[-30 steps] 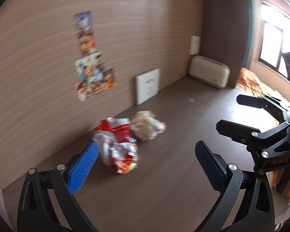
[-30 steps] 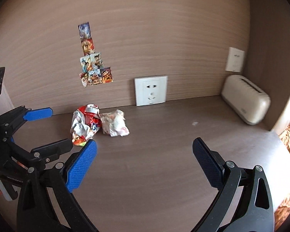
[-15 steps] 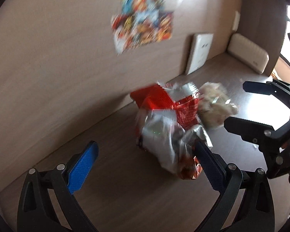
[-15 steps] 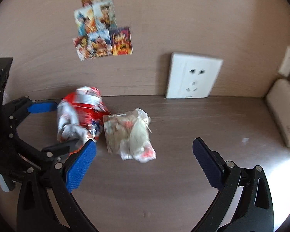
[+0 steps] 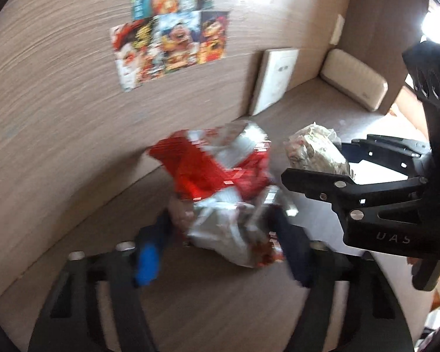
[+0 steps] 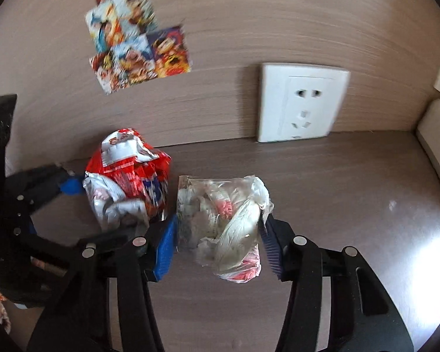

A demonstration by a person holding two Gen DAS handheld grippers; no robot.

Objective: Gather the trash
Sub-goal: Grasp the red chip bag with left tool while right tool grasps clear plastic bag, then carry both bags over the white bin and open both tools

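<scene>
A crumpled red and silver snack bag (image 5: 226,187) lies on the brown wooden shelf by the wall. My left gripper (image 5: 220,252) has its blue pads on both sides of it, closed in against the bag. It also shows in the right wrist view (image 6: 126,176). A crumpled clear and white plastic wrapper (image 6: 223,223) lies just right of the bag. My right gripper (image 6: 217,246) has its pads pressed on both sides of the wrapper. The wrapper also shows in the left wrist view (image 5: 316,152).
The wood-grain wall stands right behind the trash, with cartoon stickers (image 6: 135,38) and a white power socket (image 6: 299,102) on it. A beige box-shaped appliance (image 5: 355,85) sits at the shelf's far right end. A bright window (image 5: 437,26) is beyond it.
Both grippers moved forward to the trash and narrowed. The left pads closed in on the snack bag, the right pads on the plastic wrapper.
</scene>
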